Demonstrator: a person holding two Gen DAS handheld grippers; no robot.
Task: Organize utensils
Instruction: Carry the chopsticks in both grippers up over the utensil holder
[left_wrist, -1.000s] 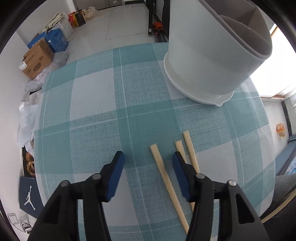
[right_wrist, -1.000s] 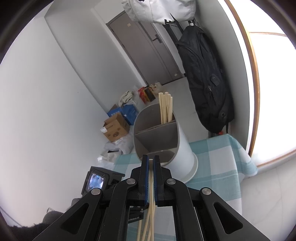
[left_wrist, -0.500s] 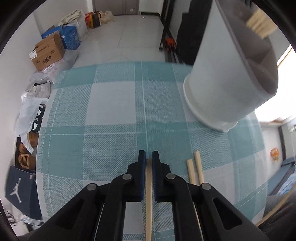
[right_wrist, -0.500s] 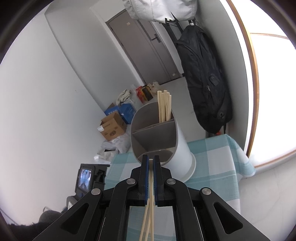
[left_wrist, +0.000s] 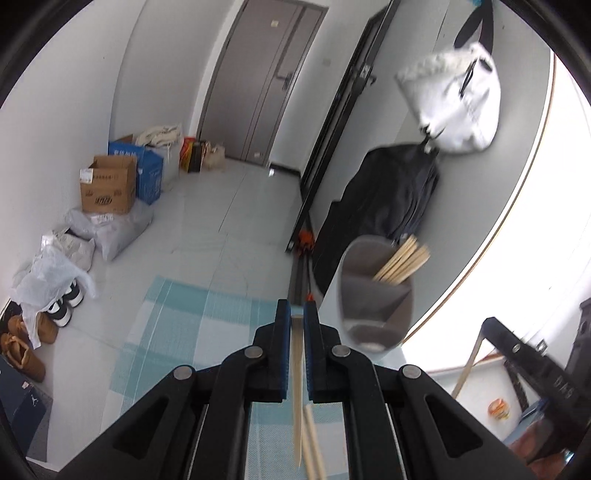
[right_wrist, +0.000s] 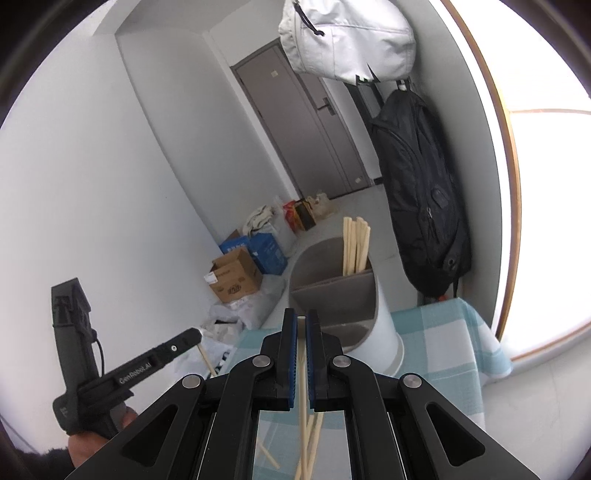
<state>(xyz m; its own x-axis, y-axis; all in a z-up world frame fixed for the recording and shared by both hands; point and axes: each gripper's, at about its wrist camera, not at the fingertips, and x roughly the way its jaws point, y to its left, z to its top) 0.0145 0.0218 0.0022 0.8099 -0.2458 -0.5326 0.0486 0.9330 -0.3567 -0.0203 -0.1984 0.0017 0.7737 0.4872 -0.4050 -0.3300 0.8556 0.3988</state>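
Left gripper (left_wrist: 297, 317): blue-padded jaws drawn close on a single wooden chopstick (left_wrist: 296, 391), which runs back between the fingers toward the camera, raised above the table. Right gripper (right_wrist: 302, 323): jaws likewise clamped, holding chopsticks (right_wrist: 303, 398) that hang down and fan apart below the pads; it looks like more than one stick, though the count is hard to settle from this angle. Utensil holder (right_wrist: 376, 325): white cylinder with grey inner dividers, standing upright on the checked tablecloth (right_wrist: 443, 339), just ahead of the right gripper and ahead and to the right of the left one (left_wrist: 369, 317). Stored chopsticks (right_wrist: 354, 247): a small bundle standing in the holder's rear compartment, tips above the rim; blurred in the left wrist view (left_wrist: 402, 258). Loose chopstick (right_wrist: 267, 456): lying flat on the cloth below the right gripper. Surroundings: black backpack (right_wrist: 421, 199) and white bag (right_wrist: 347, 37) hanging on the wall, grey door (left_wrist: 258, 81), cardboard box (left_wrist: 107, 188) and shoes (left_wrist: 62, 306) on the floor.
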